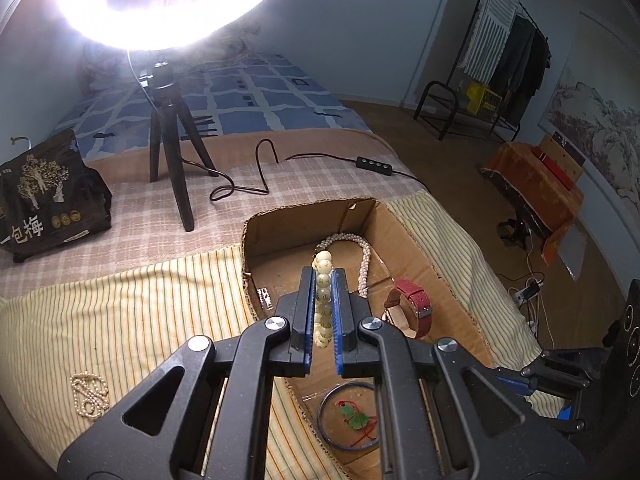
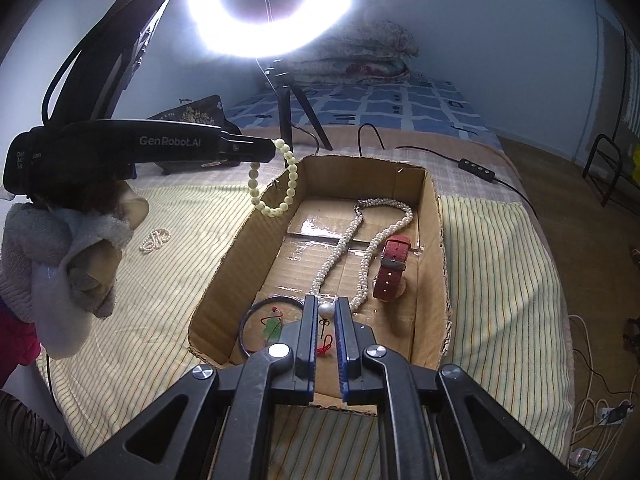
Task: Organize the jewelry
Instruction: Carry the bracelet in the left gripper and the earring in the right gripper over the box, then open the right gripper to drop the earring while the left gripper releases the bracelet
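Dangling from your left gripper (image 2: 274,148), pinched tight, the bead bracelet (image 2: 276,184) hangs at the cardboard box (image 2: 434,216) rim, upper centre; it may snag. Right gripper (image 2: 325,308) pressed together, empty.

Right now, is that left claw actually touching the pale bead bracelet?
Touching. In the left wrist view the left gripper is clamped on the bead bracelet; the right wrist view shows the loop dangling from its tip.

I'm looking down each tool's fingers, both wrist views tilting steeply and sitting close over the cardboard box (image 1: 404,232) on the bed (image 2: 500,264), sharing the ring light (image 2: 272,8) behind.
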The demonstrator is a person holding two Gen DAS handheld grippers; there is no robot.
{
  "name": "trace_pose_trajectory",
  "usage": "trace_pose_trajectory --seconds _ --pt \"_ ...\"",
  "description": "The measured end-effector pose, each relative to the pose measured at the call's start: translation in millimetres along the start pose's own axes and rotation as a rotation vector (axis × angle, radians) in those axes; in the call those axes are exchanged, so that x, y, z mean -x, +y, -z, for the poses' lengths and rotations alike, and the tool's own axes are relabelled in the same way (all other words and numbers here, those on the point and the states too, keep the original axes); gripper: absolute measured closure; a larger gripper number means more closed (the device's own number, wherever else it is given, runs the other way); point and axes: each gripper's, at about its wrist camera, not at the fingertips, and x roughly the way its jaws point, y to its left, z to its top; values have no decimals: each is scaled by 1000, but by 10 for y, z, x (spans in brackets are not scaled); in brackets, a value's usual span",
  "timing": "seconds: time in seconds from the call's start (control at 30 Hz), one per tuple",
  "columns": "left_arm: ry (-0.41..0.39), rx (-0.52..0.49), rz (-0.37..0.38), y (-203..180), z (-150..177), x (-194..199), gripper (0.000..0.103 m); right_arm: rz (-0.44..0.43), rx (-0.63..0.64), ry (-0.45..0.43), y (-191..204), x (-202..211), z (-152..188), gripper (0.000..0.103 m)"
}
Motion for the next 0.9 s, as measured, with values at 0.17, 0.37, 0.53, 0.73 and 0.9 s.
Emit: trace_pose_trajectory --seconds 0.17,0.37,0.53,0.73,0.9 --pt "3 -10 1 -35 -6 -3 98 -2 3 5 -4 -19 -1 97" --pt "-2 -23 -10 -72 -12 16 98 5 2 -1 22 -9 3 80" --pt "4 -35 -20 -81 -16 18 97 17 6 -8 46 -14 15 60" --pt "-27 -49 -37 -88 -3 72 47 42 11 -27 80 11 30 26" --pt "-27 -55 -39 -96 -5 95 35 57 27 -37 131 32 27 16"
